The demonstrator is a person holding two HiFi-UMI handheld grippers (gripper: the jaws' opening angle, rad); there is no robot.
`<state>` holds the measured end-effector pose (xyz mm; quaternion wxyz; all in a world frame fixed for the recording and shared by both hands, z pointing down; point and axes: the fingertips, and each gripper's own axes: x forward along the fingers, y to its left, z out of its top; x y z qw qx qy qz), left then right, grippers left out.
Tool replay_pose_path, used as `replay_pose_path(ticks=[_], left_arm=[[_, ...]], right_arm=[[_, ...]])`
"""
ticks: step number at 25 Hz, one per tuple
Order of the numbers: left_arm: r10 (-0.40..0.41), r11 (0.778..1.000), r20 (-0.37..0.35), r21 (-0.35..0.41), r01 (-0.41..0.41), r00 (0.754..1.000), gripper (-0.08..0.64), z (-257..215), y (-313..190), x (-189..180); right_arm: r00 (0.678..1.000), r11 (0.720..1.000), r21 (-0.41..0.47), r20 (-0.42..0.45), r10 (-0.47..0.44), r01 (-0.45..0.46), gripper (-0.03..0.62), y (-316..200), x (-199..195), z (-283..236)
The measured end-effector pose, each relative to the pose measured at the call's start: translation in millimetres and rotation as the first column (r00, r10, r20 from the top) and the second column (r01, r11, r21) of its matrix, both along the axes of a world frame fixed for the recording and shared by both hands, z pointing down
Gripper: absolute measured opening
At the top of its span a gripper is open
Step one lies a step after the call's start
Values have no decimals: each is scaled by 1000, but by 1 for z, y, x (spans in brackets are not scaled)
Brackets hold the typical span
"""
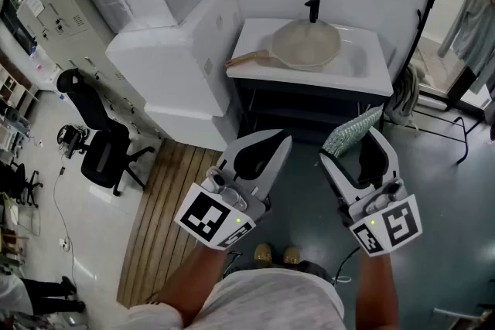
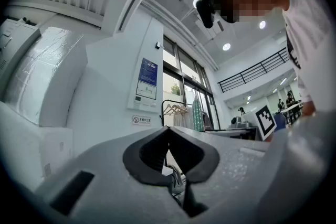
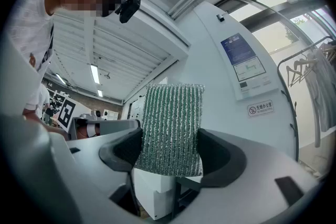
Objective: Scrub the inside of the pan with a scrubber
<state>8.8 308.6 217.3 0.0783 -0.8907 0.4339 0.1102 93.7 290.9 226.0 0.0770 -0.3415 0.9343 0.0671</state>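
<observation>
Scrubbing has not begun: the pan [image 1: 307, 44] sits over the washstand [image 1: 371, 77] basin, handle toward its left edge, well apart from both grippers. The right gripper [image 1: 352, 144] clamps the scrubber [image 1: 349, 129]; the left gripper [image 1: 280, 140] is closed and empty. White boxes [image 1: 174, 58] stand beside the washstand's left edge, and the approach looks unobstructed.

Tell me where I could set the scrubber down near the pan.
The pan fills the basin and its handle crosses the left rim: crowded there. Bare counter runs along the front edge and the right end. The flat top of the white box left of it is also free.
</observation>
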Motion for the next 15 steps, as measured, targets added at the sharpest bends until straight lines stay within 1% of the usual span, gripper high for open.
replay_pose_path(ticks=[7, 15], left_arm=[[-10, 1000, 4, 1, 10, 1000, 15, 2, -3, 6], [-52, 999, 3, -8, 52, 999, 15, 5, -11, 12]], right_arm=[[1000, 1000, -6, 10, -8, 8, 339, -3, 6, 2], [999, 1000, -6, 19, -29, 29, 339, -10, 19, 1]])
